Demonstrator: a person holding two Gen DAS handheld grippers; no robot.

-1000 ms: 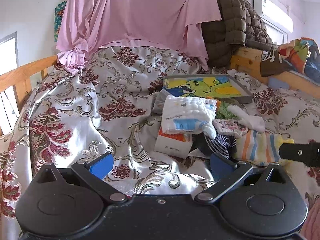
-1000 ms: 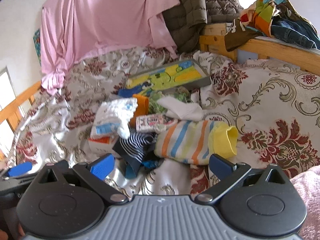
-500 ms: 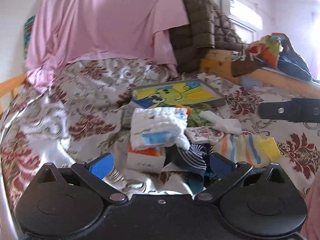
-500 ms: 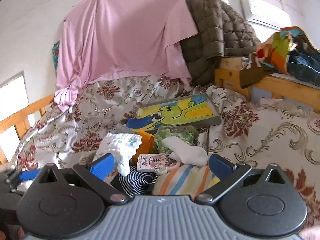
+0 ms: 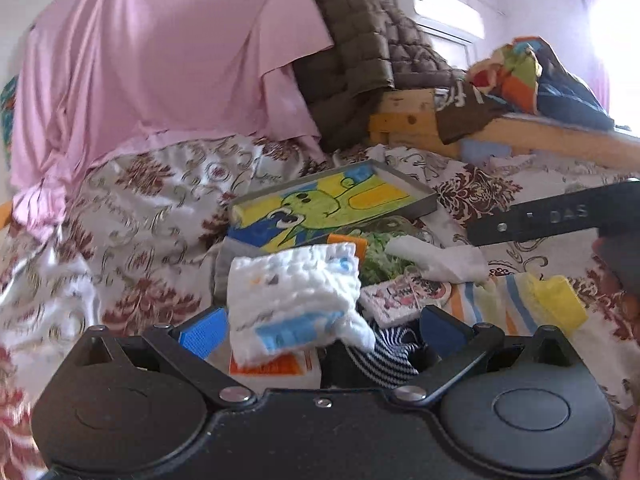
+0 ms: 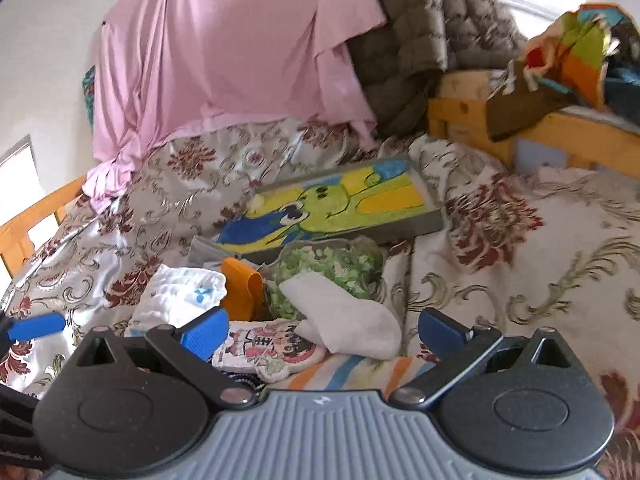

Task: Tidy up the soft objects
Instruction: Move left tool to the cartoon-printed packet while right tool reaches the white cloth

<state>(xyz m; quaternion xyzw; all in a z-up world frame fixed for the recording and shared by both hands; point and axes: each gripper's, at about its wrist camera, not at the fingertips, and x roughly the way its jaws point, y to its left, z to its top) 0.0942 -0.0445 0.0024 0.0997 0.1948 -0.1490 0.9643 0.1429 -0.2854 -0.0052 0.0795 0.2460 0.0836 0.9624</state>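
Note:
A pile of soft things lies on the patterned bedspread (image 5: 152, 216). A folded white cloth with blue print (image 5: 292, 296) (image 6: 180, 296) sits between the pads of my open left gripper (image 5: 320, 332), not pinched. Beside it lie a white sock (image 5: 436, 260) (image 6: 348, 316), a cartoon-print pouch (image 5: 404, 296) (image 6: 268, 348), a striped pastel sock with a yellow cuff (image 5: 532, 308) and a navy striped sock (image 5: 384, 356). My right gripper (image 6: 324, 332) is open above the pouch and white sock.
A shallow grey tray with a green cartoon picture (image 5: 332, 204) (image 6: 340, 204) lies behind the pile. A green leafy item (image 6: 332, 268), an orange piece (image 6: 240, 288) and an orange-white box (image 5: 276, 368) are in the pile. Pink sheet, brown quilted jacket and a wooden bed rail stand behind.
Both grippers have moved forward over the pile. The white cloth now lies between the left pads; the right gripper has come over the pouch and white sock.

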